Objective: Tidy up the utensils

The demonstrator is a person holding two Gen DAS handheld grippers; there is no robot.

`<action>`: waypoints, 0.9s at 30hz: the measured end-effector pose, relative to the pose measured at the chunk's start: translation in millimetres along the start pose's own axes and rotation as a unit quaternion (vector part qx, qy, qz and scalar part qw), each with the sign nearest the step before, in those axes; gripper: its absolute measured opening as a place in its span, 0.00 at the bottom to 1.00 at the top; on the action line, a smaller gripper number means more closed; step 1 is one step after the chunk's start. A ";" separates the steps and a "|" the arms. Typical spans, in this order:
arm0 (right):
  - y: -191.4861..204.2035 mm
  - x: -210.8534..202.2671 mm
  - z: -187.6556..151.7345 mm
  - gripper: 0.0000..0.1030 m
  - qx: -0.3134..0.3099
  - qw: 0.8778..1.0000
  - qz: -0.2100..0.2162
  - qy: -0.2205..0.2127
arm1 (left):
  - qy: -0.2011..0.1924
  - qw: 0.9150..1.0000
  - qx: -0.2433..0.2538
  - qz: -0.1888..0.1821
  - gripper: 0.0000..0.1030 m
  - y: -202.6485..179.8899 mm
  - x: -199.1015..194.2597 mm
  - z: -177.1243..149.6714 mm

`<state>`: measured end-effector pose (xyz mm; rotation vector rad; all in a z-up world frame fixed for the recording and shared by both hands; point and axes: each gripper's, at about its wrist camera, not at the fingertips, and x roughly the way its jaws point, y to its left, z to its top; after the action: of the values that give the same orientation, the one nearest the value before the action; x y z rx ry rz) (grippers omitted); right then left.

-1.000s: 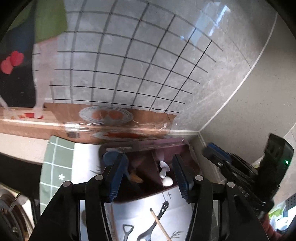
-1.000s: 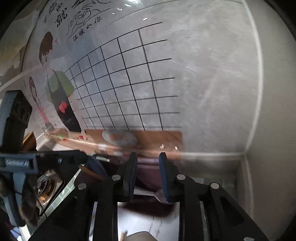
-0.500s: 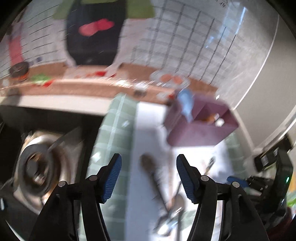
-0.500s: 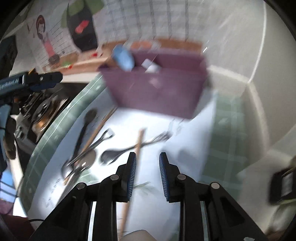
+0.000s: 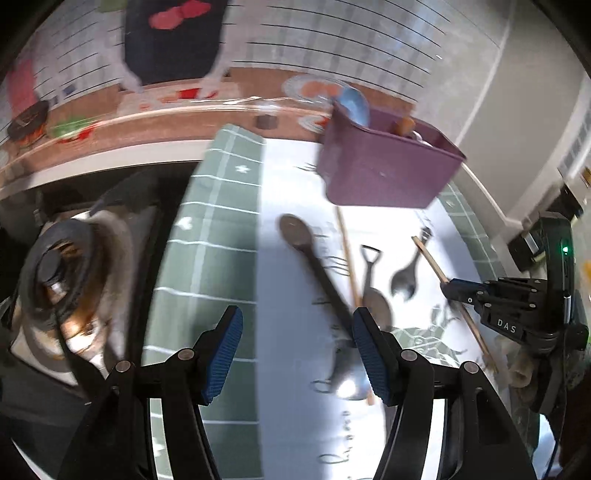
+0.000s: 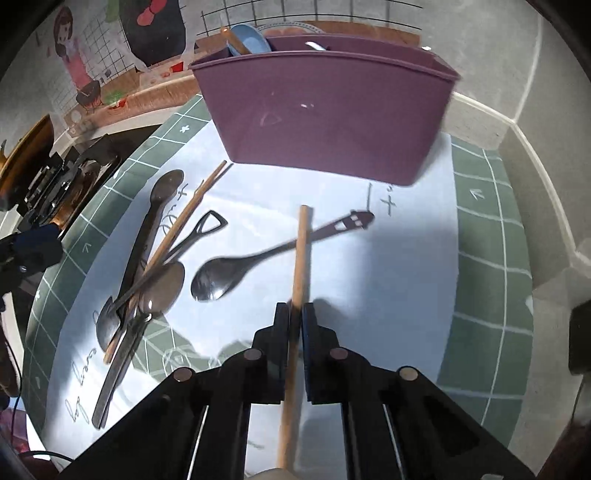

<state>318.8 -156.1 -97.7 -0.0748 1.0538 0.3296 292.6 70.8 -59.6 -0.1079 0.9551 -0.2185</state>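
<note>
A purple utensil holder (image 6: 328, 110) stands at the back of the white mat (image 6: 388, 280) and holds a blue spoon (image 6: 251, 38); it also shows in the left wrist view (image 5: 384, 173). My right gripper (image 6: 294, 321) is shut on a wooden chopstick (image 6: 301, 251) that lies across a dark metal spoon (image 6: 236, 269). To the left lies a pile: a long dark spoon (image 6: 147, 229), a second chopstick (image 6: 184, 218) and a shovel-handled spoon (image 6: 173, 266). My left gripper (image 5: 295, 347) is open and empty above the mat, its right pad near the long spoon (image 5: 314, 258).
A gas hob (image 5: 62, 273) sits left of the green checked mat (image 5: 207, 229). A tiled wall with a cartoon sticker (image 6: 155, 29) is behind. The counter's raised edge (image 6: 524, 147) runs along the right side.
Both grippers have pulled back from the holder and tilted down towards the mat. My right gripper has closed on the chopstick. My left gripper stays open.
</note>
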 end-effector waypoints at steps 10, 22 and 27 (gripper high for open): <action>-46.9 -32.4 -45.7 0.06 0.073 0.997 -0.002 -0.013 | 0.054 0.998 0.018 -0.027 0.44 -55.3 63.3 52.8; -45.9 -39.7 -59.8 0.06 0.079 0.996 -0.013 -0.025 | 0.105 0.993 0.035 0.035 0.29 -69.3 110.1 70.8; -45.5 -41.4 -63.5 0.06 0.089 0.996 -0.009 -0.027 | 0.111 0.993 0.019 0.028 0.14 -73.2 112.9 72.5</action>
<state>260.5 -222.6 -97.9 0.0849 1.0243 0.2191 404.8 -27.0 -94.3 -0.0217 1.1728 -0.1994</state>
